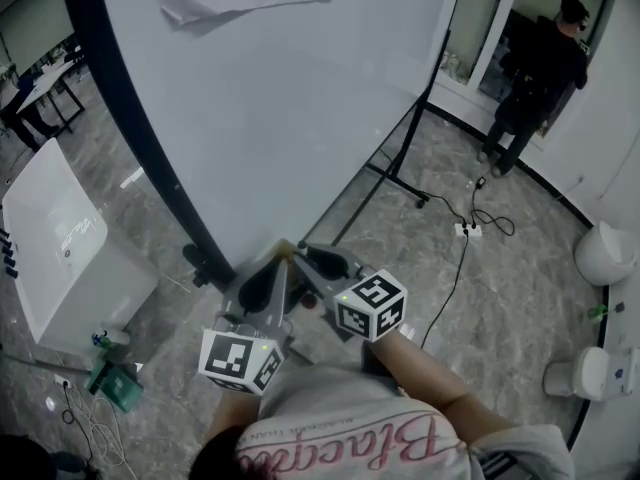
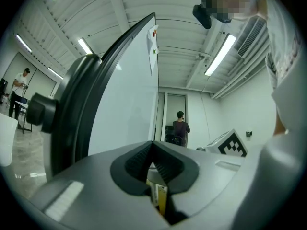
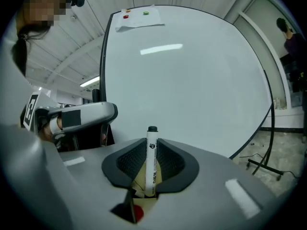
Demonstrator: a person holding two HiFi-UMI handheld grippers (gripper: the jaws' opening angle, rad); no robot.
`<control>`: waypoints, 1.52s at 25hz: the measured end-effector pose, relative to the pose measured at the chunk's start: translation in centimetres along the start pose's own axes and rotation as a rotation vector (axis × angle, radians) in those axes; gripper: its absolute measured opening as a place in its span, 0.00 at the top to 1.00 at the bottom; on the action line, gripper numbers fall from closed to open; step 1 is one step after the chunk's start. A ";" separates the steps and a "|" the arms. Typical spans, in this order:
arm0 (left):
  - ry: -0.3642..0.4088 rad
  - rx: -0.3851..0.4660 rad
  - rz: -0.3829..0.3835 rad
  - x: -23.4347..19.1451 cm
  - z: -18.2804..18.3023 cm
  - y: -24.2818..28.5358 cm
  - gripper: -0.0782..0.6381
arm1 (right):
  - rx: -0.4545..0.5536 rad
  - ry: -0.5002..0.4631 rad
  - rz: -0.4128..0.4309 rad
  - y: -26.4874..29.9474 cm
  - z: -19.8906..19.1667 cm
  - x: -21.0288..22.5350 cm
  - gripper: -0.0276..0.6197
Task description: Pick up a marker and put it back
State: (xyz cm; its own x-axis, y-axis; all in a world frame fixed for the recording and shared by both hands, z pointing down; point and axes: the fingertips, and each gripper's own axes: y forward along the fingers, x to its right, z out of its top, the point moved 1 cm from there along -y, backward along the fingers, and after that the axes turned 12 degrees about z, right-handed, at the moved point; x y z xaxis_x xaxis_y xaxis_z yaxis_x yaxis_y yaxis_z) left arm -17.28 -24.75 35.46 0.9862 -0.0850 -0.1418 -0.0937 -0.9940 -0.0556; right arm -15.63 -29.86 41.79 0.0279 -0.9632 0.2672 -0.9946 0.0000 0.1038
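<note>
A white marker (image 3: 151, 159) with a black cap stands upright between the pads of my right gripper (image 3: 151, 163), which is shut on its barrel. In the head view both grippers point at the bottom edge of the big whiteboard (image 1: 280, 118), the right gripper (image 1: 303, 256) just right of the left gripper (image 1: 281, 261), tips nearly together. The marker is too small to make out there. In its own view the left gripper (image 2: 152, 153) has its pads meeting at the tip, with nothing held between them. The left gripper's body shows at the left edge of the right gripper view.
The whiteboard's black stand leg (image 1: 395, 158) runs to the floor on the right. Sheets of paper (image 3: 139, 18) hang near the board's top. A white cabinet (image 1: 70, 248) stands left, a power strip (image 1: 467, 230) and white bins (image 1: 605, 253) right. A person (image 1: 540, 78) stands at the far doorway.
</note>
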 end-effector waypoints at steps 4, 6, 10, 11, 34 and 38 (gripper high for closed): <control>0.000 -0.004 -0.005 -0.2 0.1 0.4 0.89 | -0.034 -0.031 -0.038 0.5 0.0 1.2 0.83; 0.000 -0.006 -0.009 -0.2 0.1 0.5 0.89 | -0.056 -0.043 -0.061 0.7 -0.2 1.8 0.84; -0.005 -0.007 -0.015 -0.3 0.1 0.5 0.89 | -0.073 -0.053 -0.056 1.0 -0.6 2.0 0.77; -0.004 -0.006 -0.016 -0.3 0.2 0.5 0.89 | -0.062 -0.057 -0.053 0.8 -0.3 1.9 0.75; 0.005 0.009 -0.045 0.4 0.6 0.1 0.89 | 0.124 -0.187 -0.112 -7.5 6.8 -4.2 0.95; 0.005 0.013 -0.045 0.5 0.7 -0.2 0.89 | 0.115 -0.197 -0.105 -7.4 6.6 -4.6 0.95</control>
State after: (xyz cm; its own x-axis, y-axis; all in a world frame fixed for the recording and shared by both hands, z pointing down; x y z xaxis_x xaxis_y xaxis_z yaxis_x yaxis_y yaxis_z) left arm -16.86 -24.55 34.66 0.9901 -0.0409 -0.1340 -0.0512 -0.9959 -0.0743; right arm -9.02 -27.22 33.51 0.1229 -0.9901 0.0675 -0.9924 -0.1226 0.0082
